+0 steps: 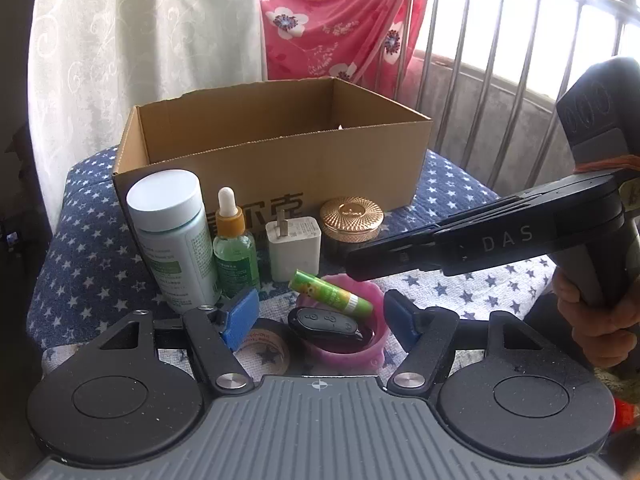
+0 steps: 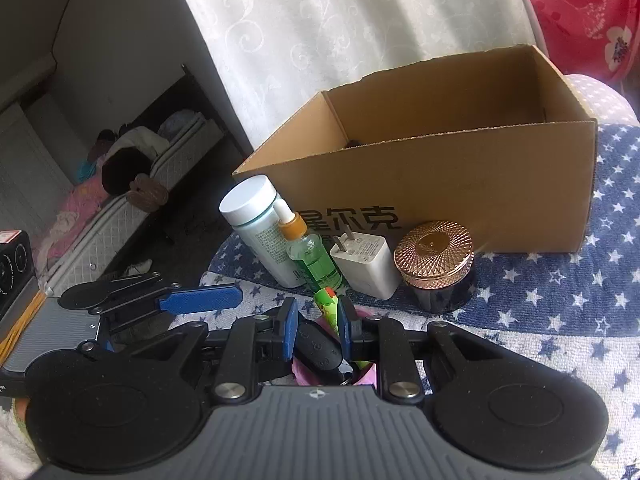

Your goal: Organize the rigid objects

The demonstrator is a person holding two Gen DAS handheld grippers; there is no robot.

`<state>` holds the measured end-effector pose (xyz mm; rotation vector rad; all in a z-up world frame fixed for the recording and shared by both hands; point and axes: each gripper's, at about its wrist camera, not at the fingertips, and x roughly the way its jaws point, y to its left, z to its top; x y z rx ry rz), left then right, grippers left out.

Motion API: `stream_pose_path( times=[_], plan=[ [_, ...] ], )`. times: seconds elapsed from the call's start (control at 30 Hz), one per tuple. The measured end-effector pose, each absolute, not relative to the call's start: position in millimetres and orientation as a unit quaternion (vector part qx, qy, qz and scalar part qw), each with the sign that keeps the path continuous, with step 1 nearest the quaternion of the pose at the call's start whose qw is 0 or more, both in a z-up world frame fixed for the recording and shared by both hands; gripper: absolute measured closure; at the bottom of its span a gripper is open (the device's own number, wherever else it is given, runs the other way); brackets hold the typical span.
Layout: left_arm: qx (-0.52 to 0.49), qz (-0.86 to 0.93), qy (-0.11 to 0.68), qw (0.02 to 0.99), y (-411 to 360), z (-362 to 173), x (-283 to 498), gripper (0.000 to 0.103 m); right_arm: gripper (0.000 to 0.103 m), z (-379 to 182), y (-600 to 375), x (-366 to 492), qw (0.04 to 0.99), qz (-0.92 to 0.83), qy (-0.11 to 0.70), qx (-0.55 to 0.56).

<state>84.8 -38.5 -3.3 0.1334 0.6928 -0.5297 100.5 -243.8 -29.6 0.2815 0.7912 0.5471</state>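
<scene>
An open cardboard box (image 1: 280,168) stands at the back of a star-patterned cloth. In front of it stand a white-capped bottle (image 1: 172,236), a green dropper bottle (image 1: 234,248), a white charger (image 1: 294,250) and a gold-lidded jar (image 1: 351,220). A pink cup (image 1: 344,338) holds a green tube (image 1: 332,294) and a black key fob (image 1: 326,322). My left gripper (image 1: 320,320) is open, its pads on either side of the cup. My right gripper (image 2: 316,330) has its jaws narrow around the key fob (image 2: 318,350) and the green tube (image 2: 326,304); contact is unclear.
A tape roll (image 1: 266,346) lies left of the cup. A white curtain (image 1: 140,48), red floral cloth (image 1: 340,20) and metal railing (image 1: 500,60) are behind the box. The right gripper's body (image 1: 480,244) reaches in from the right. A bed (image 2: 132,184) is at far left.
</scene>
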Motion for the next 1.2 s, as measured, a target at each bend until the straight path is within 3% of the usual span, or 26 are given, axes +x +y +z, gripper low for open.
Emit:
stream_pose_path(
  times=[0.23, 0.6, 1.2],
  plan=[
    [0.062, -0.264, 0.348, 0.898, -45.6, -18.1, 100.1, 0.046, 0.080, -39.3, -228.3, 109.0, 0.873, 0.279, 0.394, 0.076],
    [0.075, -0.274, 0.347, 0.894, -52.0, -30.5, 98.3, 0.048, 0.080, -49.7, -215.7, 122.5, 0.865, 0.275, 0.419, 0.008],
    [0.084, -0.294, 0.355, 0.883, -72.1, -31.7, 102.2, 0.050, 0.087, -58.0, -280.6, 114.9, 0.855, 0.267, 0.400, 0.195]
  ],
)
